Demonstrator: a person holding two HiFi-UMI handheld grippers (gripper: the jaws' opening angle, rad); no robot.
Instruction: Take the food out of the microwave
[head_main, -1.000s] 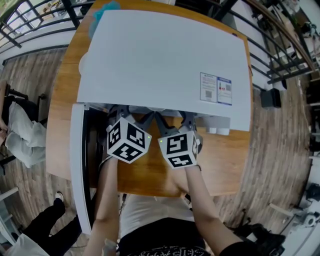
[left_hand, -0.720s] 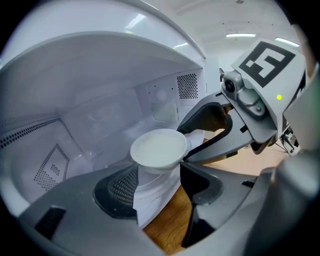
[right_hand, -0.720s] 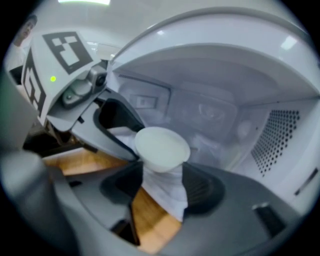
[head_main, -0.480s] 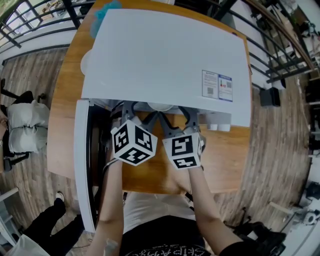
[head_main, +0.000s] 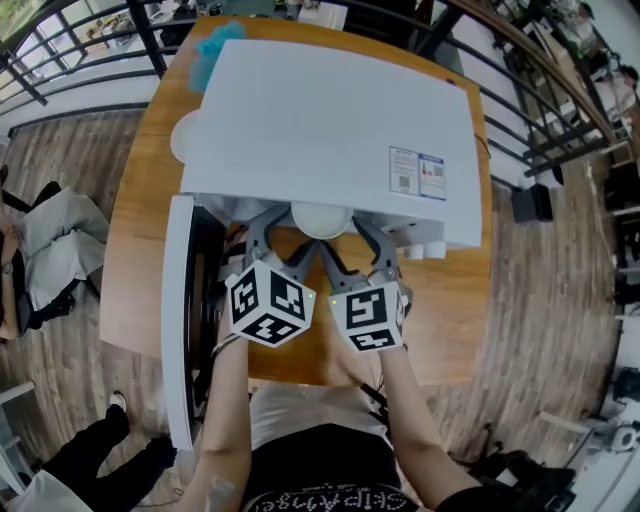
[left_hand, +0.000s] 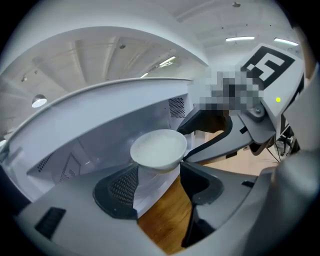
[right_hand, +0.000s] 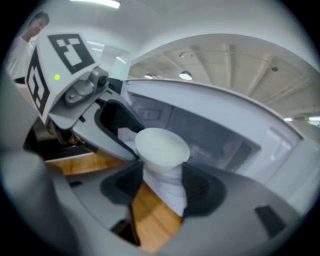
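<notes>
Two tongs, left (head_main: 282, 238) and right (head_main: 352, 245), each clamp the lower sides of the round white ceramic bowl (head_main: 320, 218). It hangs at the open white microwave's (head_main: 320, 110) mouth above the wooden desk (head_main: 440, 300). We judge the doubled grip keeps it level.

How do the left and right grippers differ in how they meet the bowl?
The left gripper sits on the open door's side of the bowl, the right gripper opposite. The left gripper slants rightward toward it, the right gripper leftward. Both hold the bowl between spread fingers.
</notes>
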